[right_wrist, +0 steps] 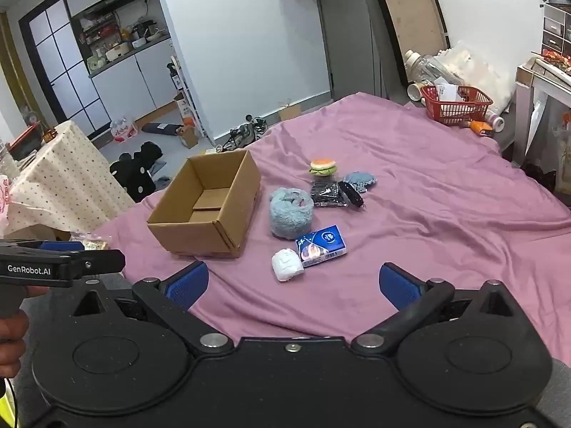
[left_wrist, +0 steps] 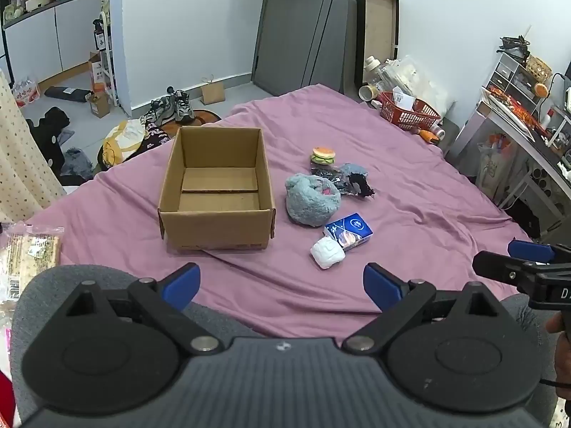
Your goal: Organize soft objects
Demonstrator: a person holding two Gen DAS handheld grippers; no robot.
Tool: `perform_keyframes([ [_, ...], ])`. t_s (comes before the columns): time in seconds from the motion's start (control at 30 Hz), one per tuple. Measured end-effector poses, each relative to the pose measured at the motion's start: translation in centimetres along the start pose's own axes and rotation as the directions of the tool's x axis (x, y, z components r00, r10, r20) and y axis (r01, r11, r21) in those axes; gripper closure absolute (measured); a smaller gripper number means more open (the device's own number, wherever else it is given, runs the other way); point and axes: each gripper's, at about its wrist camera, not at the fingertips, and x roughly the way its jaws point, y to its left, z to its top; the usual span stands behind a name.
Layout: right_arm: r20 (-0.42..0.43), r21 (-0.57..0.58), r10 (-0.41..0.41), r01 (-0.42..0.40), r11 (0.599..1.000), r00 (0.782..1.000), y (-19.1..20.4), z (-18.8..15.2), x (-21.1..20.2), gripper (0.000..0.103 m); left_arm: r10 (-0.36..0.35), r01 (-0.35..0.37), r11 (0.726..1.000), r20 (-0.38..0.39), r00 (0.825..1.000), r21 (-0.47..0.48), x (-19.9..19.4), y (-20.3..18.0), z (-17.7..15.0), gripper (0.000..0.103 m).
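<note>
Left claw (left_wrist: 282, 287): released, blue pads spread wide, nothing between them; held low over the near edge of the bed.
Cardboard box (left_wrist: 217, 192): open and empty, on the purple bedsheet (left_wrist: 410, 185), ahead of the left claw and slightly to its left.
Fluffy blue plush (left_wrist: 311, 199): just beside the box's right wall, ahead of both claws.
White rolled cloth (left_wrist: 327, 254): nearest soft item to the claws, touching the blue tissue pack (left_wrist: 348, 231).
Toy burger (left_wrist: 323, 156): farthest of the cluster, behind the black packet (left_wrist: 330, 174) and a small grey-blue knit piece (left_wrist: 355, 170).
Right claw (right_wrist: 294, 283): released, pads wide apart, empty; the white rolled cloth lies just ahead of its gap.
</note>
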Motion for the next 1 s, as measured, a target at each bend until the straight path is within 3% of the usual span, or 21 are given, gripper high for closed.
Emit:
perform_keyframes([
  [1.0, 0.003, 0.006, -0.018, 0.018, 1.0, 1.0, 0.17, -0.39, -0.73, 0.0, 0.001, -0.002, 1.0, 0.009, 1.0, 0.02, -0.26, -0.82, -0.05, 0.006],
])
